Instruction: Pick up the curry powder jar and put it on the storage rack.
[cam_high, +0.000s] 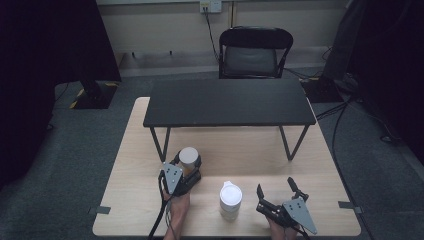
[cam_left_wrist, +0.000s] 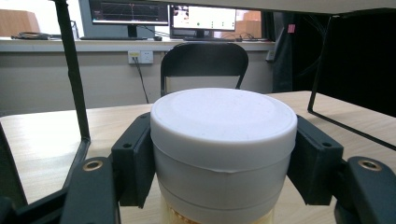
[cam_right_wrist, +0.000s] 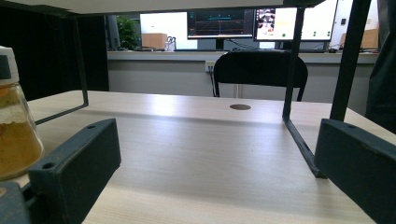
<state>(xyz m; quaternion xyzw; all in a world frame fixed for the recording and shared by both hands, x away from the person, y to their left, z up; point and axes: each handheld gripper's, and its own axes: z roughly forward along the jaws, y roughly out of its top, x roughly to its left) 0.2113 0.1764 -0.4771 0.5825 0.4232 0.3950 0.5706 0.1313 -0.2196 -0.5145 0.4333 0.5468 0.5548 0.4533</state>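
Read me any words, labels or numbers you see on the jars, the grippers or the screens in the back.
No text can be read.
Jar in the left gripper: plain white lid, no label showing.
Second jar: no print visible.
Monitors: graphs and windows, too small and blurred to read.

Left tongs (cam_high: 189, 165) sat in the lower left-centre of the high view, pointing toward the top of the frame, grey three-cornered plate on top, cable trailing down to the bottom edge. Left hand (cam_high: 176, 207) and forearm came in from the bottom edge just below them. In the left gripper view both black jaws rose from the bottom corners, pads pressed hard against either side of a white-lidded jar (cam_left_wrist: 223, 140): clamped.

Right tongs (cam_high: 277, 192) sat in the lower right of the high view, jaws spread wide, nothing between them. Right hand (cam_high: 280, 229) barely showed at the bottom edge. The right gripper view confirmed the jaws far apart.
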